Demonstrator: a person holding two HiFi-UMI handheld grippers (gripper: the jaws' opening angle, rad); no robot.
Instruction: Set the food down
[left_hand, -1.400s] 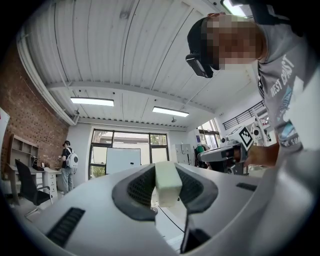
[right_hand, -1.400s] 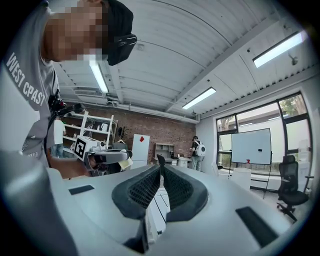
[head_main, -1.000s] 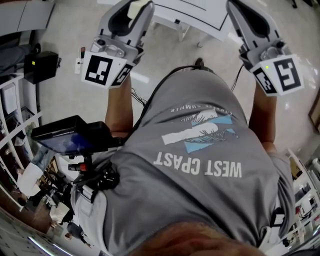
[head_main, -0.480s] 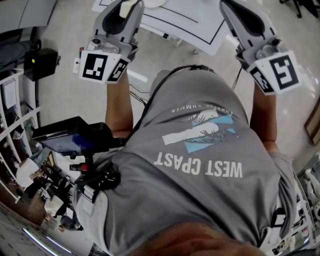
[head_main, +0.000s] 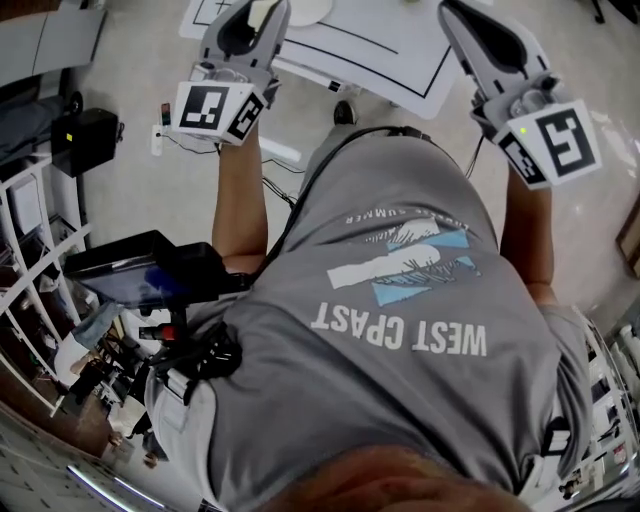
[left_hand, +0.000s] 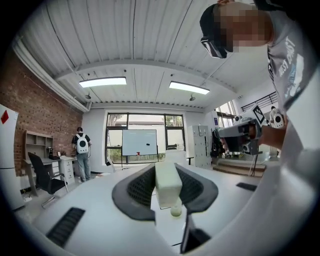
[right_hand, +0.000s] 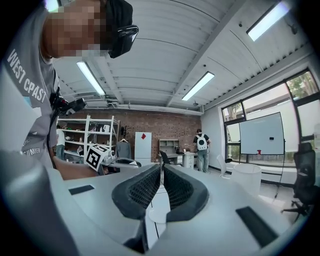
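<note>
Two grippers, one in each hand, each with a black-and-white marker cube (head_main: 213, 110), held out over one white table (head_main: 400, 45) ruled with black lines. In the left gripper (left_hand: 165, 169), one pale block of food (left_hand: 167, 184), clamped between the jaws and held above the tabletop; just beneath the block, a small pale green blob, too blurred to name. On the right gripper (right_hand: 161, 170), jaws pressed almost together with only a slit between them, nothing in their grip. Seen from the head view alone: the holder's grey T-shirt (head_main: 400, 330) and one black device (head_main: 140, 272) at the waist, behind the left gripper. Seen from the gripper views alone: beyond the left jaws, one whiteboard (left_hand: 139, 142) before a row of windows, two ceiling light strips (left_hand: 102, 81) overhead, a brick wall (left_hand: 30, 110) to the left and one person with a white backpack (left_hand: 81, 145) at a desk. Beyond the right jaws, more brick, white shelves (right_hand: 85, 137) to the left, one white cabinet (right_hand: 142, 145) with a red diamond, and the backpack wearer again. Pale floor (head_main: 150, 200) under the table, white ribbed ceiling (right_hand: 165, 45) above
</note>
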